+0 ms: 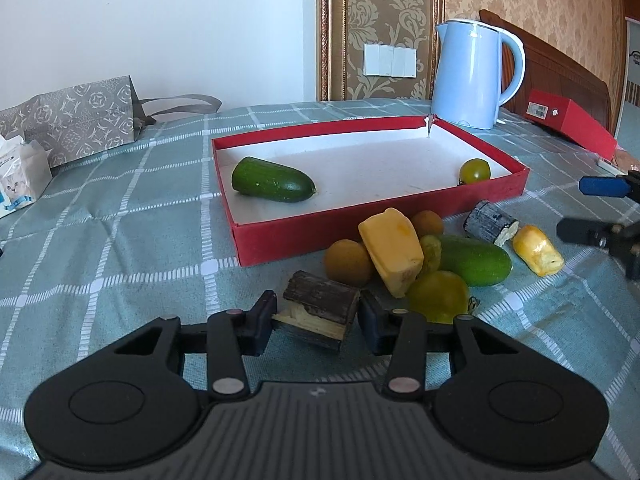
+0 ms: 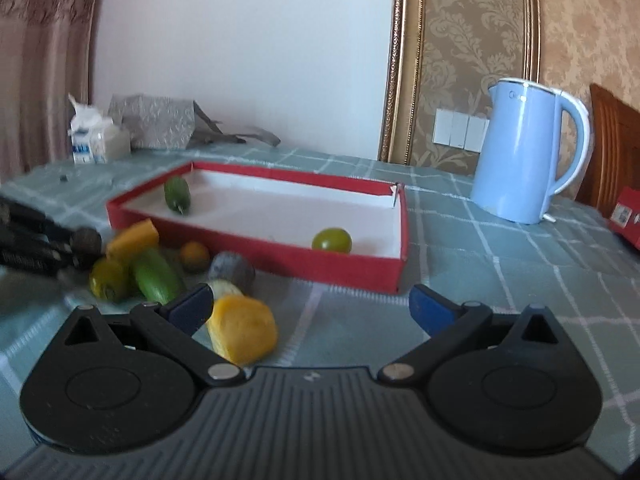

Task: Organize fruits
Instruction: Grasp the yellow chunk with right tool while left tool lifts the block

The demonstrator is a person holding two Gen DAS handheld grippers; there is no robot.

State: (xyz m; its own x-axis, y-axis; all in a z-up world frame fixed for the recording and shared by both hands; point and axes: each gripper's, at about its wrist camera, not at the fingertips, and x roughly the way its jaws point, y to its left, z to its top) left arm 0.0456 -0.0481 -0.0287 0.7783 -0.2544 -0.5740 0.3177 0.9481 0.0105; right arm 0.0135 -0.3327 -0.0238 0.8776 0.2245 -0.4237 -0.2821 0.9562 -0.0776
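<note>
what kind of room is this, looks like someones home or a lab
Most likely a home, perhaps a dining room. The table wears a checked cloth, a blue kettle stands by wall switches, and patterned wallpaper with gilt trim lines the wall.

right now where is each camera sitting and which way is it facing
Left wrist: sits behind the left gripper, low over the table, facing the red box and wall; its pads flank a dark sugarcane piece; the right gripper shows at the right edge.
Right wrist: sits behind the right gripper, open, over a yellow chunk, facing the same box from farther right.
Shared: red box, cucumber, green tomato, blue kettle.
</note>
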